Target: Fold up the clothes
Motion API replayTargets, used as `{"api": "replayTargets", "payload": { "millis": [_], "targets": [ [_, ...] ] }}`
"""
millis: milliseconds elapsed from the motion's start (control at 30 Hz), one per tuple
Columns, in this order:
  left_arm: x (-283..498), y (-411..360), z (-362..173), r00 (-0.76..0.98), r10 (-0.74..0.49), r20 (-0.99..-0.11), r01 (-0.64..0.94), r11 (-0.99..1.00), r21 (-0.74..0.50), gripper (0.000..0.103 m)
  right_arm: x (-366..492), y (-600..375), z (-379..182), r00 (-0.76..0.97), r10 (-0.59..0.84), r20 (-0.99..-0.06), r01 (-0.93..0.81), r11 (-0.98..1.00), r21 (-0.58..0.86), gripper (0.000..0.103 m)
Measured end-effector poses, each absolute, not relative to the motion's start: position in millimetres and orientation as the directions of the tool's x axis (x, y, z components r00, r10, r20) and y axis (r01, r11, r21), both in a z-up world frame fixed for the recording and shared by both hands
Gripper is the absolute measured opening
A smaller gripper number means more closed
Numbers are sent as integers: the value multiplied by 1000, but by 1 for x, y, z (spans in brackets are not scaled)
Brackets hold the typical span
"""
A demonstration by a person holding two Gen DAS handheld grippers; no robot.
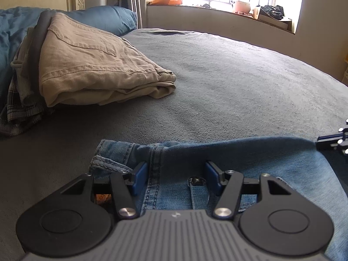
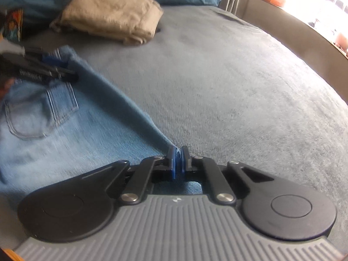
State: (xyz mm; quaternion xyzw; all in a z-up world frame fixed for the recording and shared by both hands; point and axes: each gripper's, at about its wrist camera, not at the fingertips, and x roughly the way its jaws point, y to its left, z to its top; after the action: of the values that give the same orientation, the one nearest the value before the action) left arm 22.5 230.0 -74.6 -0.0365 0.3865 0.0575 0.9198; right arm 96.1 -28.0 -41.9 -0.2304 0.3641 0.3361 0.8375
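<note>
Faded blue denim jeans (image 2: 91, 128), stitched back pocket up, lying flat on grey napped bedspread (image 1: 228, 82). Right gripper (image 2: 178, 159) pinches their folded edge; left gripper (image 1: 175, 177) spread over the waistband seam. Folded khaki trousers (image 1: 93, 65) behind, creased.

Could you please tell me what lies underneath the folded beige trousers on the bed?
Under the beige trousers a dark garment and plaid fabric stick out at the stack's left. How many pieces lie beneath is covered.
</note>
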Motion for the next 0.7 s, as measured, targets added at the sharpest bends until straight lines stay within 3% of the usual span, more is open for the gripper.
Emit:
{"api": "replayTargets", "payload": {
  "millis": [167, 300, 400, 533, 633, 700],
  "targets": [
    [21, 228, -74, 702, 81, -708, -124, 992, -10, 59, 101, -31, -54, 507, 407, -760, -713, 694, -104, 3],
    [12, 212, -49, 725, 124, -678, -99, 992, 76, 56, 105, -38, -55, 497, 429, -754, -689, 723, -42, 4],
    [7, 183, -32, 754, 30, -656, -10, 999, 34, 56, 104, -42, -57, 500, 443, -744, -681, 732, -21, 4],
    [37, 138, -44, 686, -135, -715, 102, 991, -90, 49, 104, -46, -57, 505, 462, -729, -662, 749, 17, 6],
    [57, 117, -61, 648, -130, -751, 107, 991, -79, 47, 102, -55, -46, 513, 497, -700, -652, 756, 58, 9],
    [62, 112, -67, 647, -108, -755, 99, 993, -56, 48, 98, -77, -30, 527, 543, -654, -624, 769, 136, 18]
  ]
}}
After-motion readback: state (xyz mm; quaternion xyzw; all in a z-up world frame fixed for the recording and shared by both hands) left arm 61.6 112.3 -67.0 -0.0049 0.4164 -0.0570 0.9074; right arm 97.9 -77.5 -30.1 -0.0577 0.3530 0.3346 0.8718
